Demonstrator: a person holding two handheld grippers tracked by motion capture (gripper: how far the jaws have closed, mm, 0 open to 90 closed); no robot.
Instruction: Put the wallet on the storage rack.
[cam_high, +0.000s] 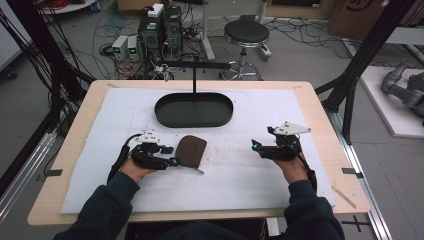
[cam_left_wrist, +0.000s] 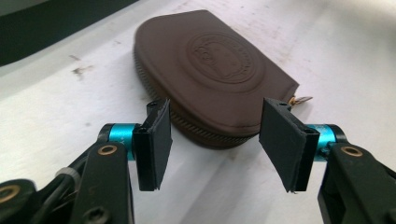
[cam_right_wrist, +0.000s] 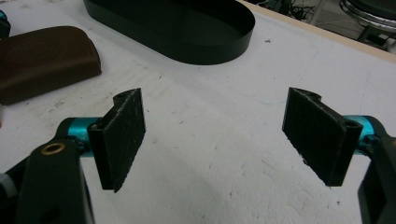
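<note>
A brown zip pouch (cam_high: 191, 150) with an embossed round emblem lies flat on the white mat, near the middle. My left gripper (cam_high: 172, 161) is open right at the pouch's near left edge. In the left gripper view the pouch (cam_left_wrist: 212, 70) lies just beyond the gap between the two pads (cam_left_wrist: 156, 140), its zip pull sticking out to the right. My right gripper (cam_high: 256, 146) is open over bare mat at the right, well apart from the pouch (cam_right_wrist: 44, 60); nothing sits between its pads (cam_right_wrist: 123, 135).
A black oval tray (cam_high: 194, 110) stands on the mat behind the pouch, with a thin black T-shaped stand (cam_high: 194, 75) rising at its back. In the right gripper view the tray (cam_right_wrist: 177, 28) is beyond the jaws. White mat (cam_high: 240, 180) covers the wooden table.
</note>
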